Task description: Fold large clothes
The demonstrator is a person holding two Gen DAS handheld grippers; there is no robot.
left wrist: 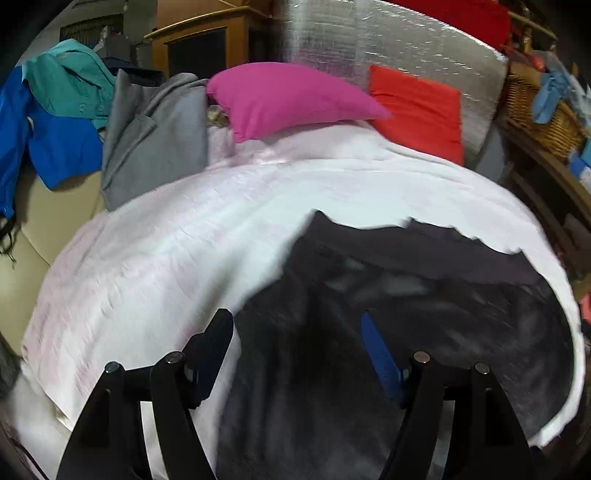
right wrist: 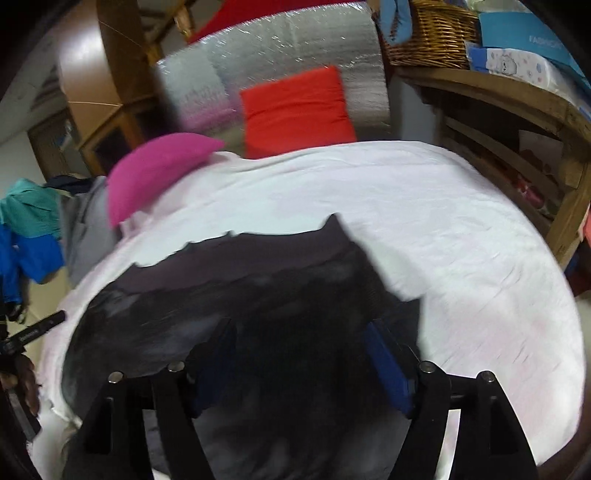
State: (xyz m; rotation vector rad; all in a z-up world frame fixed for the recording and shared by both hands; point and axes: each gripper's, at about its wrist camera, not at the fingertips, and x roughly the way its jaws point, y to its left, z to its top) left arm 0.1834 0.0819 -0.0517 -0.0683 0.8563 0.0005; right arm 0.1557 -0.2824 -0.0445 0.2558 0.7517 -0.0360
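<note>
A large dark grey garment (left wrist: 406,295) lies spread on a white sheet (left wrist: 184,240) over the bed. It also shows in the right wrist view (right wrist: 258,288). My left gripper (left wrist: 297,328) is open above the garment's left part, its fingers wide apart and holding nothing. My right gripper (right wrist: 299,336) is open above the garment's right part, also holding nothing. Both views are blurred by motion. The left gripper's body (right wrist: 33,334) and the hand holding it show at the left edge of the right wrist view.
A pink pillow (left wrist: 291,96) and an orange cushion (left wrist: 417,110) lie at the head of the bed against a silver foil panel (left wrist: 388,40). Grey (left wrist: 155,140), teal and blue clothes (left wrist: 55,122) are piled at the left. Wooden shelves (right wrist: 517,122) with a wicker basket (right wrist: 428,33) stand at the right.
</note>
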